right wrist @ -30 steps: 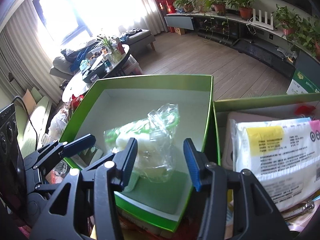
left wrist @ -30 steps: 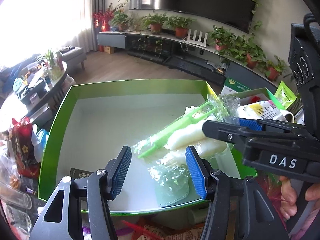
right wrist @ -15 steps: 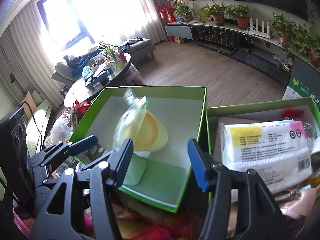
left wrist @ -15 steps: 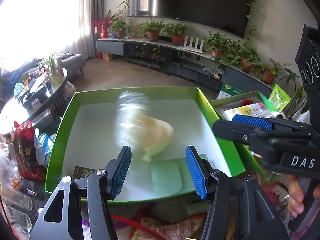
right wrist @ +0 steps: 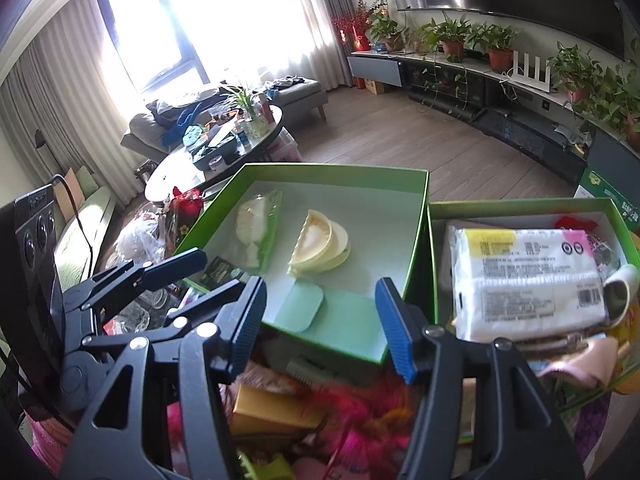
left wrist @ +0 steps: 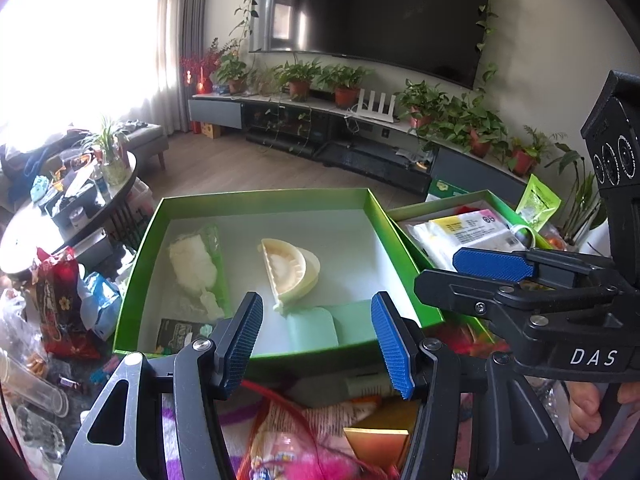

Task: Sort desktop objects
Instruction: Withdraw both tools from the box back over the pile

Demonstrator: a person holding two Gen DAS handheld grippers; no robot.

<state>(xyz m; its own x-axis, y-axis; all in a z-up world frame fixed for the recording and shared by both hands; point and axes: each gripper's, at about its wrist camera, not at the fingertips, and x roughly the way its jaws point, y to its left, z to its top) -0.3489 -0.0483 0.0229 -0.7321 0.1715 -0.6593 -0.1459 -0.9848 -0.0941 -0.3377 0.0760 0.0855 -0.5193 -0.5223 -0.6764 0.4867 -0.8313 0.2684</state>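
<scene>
While empty, both tools [left wrist: 316,340] [right wrist: 320,324] tilted downward

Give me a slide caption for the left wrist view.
Open left claw hovers before a green box holding a cream mould and a bagged brush; right claw alongside.

A glossy green cardboard box [left wrist: 140,264] with a matt white floor holds a smooth cream plastic dumpling mould [left wrist: 288,270] and a crinkled clear plastic bag [left wrist: 200,268].
</scene>
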